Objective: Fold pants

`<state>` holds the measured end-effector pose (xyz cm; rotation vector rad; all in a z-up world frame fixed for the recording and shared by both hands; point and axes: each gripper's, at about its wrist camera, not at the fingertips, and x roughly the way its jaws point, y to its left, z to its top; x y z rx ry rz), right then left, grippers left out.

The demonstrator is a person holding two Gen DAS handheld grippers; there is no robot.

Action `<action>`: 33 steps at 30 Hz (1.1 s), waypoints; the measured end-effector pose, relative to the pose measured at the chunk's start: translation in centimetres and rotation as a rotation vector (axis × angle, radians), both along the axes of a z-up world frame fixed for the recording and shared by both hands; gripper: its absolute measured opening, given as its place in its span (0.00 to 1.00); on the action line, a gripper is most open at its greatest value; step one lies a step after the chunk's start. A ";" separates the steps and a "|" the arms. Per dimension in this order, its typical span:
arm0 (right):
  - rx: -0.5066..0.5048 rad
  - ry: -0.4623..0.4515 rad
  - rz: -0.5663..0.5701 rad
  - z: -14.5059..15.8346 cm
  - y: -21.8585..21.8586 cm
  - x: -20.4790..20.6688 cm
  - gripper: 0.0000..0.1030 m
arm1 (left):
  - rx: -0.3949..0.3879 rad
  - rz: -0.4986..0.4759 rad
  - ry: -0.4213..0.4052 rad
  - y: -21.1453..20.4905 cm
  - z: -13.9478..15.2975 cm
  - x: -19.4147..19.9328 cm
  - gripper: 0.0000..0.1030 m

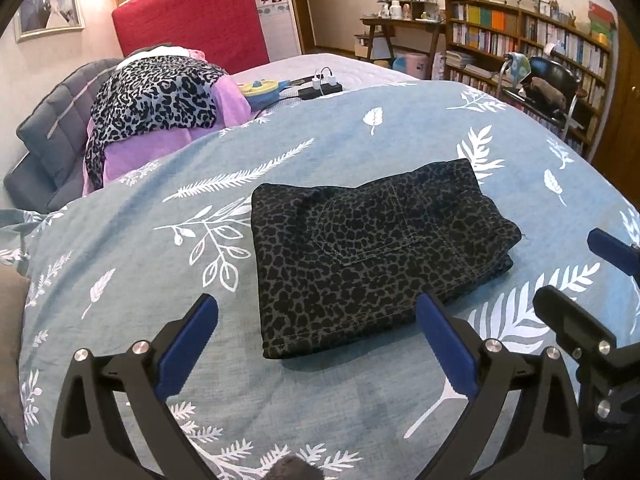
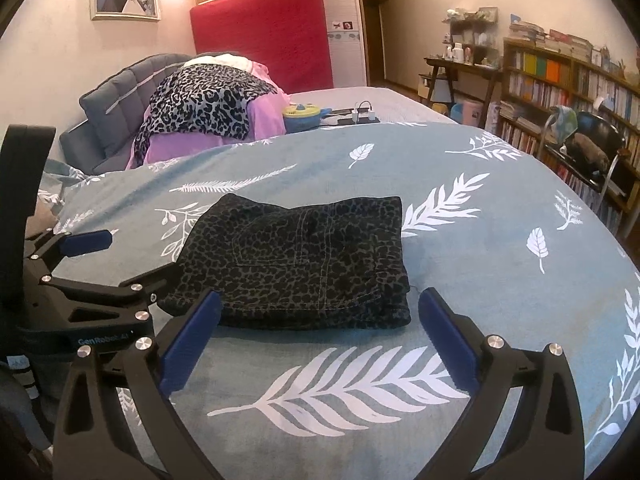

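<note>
A pair of dark grey leopard-print pants (image 1: pixel 368 252) lies folded into a compact rectangle near the middle of a bed covered by a blue-grey quilt printed with white leaves (image 1: pixel 320 152), back pocket facing up. The left gripper (image 1: pixel 318 324), black with blue finger pads, has its jaws spread wide and holds nothing; it sits at the near edge of the pants. The right gripper (image 2: pixel 320 320) is likewise spread wide and empty, just short of the folded bundle. In the right wrist view, white lettering on the left gripper's black body reads "GenRobot.AI". Toward the head of the bed rests a heap of pink and leopard-print cloth (image 2: pixel 212 116) beside a yellow and blue toy (image 2: pixel 302 116). A wooden bookshelf packed with books (image 2: pixel 560 80) lines the right wall.
</note>
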<state>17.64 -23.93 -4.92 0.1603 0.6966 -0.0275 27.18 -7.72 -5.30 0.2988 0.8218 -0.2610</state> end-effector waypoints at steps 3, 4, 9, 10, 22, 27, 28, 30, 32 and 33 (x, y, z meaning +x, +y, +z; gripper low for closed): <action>-0.001 0.003 0.002 0.0 0.0 0.0 0.97 | 0.000 0.004 0.005 0.0 0.0 0.0 0.95; -0.005 0.001 0.002 0.1 0.0 -0.1 0.97 | 0.001 0.005 0.006 0.0 0.0 0.0 0.95; 0.004 0.007 0.008 0.1 -0.2 -0.1 0.97 | 0.013 0.004 0.002 -0.2 0.1 -0.2 0.95; 0.010 0.010 0.011 0.0 -0.2 -0.1 0.97 | 0.015 0.004 0.004 -0.3 0.1 -0.2 0.95; 0.006 0.018 0.012 0.0 -0.3 -0.1 0.97 | 0.028 -0.006 -0.008 -0.5 0.0 -0.3 0.95; 0.015 0.021 -0.001 -0.1 -0.6 0.0 0.97 | 0.033 -0.009 -0.015 -0.5 0.0 -0.3 0.95; 0.017 0.022 -0.004 -0.1 -0.7 0.0 0.97 | 0.033 -0.015 -0.014 -0.5 0.0 -0.3 0.95; 0.020 0.025 -0.009 -0.2 -0.9 0.1 0.97 | 0.031 -0.022 -0.011 -0.6 0.0 -0.4 0.95; 0.023 0.028 -0.014 -0.3 -1.1 0.1 0.97 | 0.026 -0.021 0.001 -0.6 -0.1 -0.3 0.95; 0.024 0.030 -0.015 -0.4 -1.1 0.1 0.97 | 0.020 -0.018 0.007 -0.6 -0.2 -0.3 0.95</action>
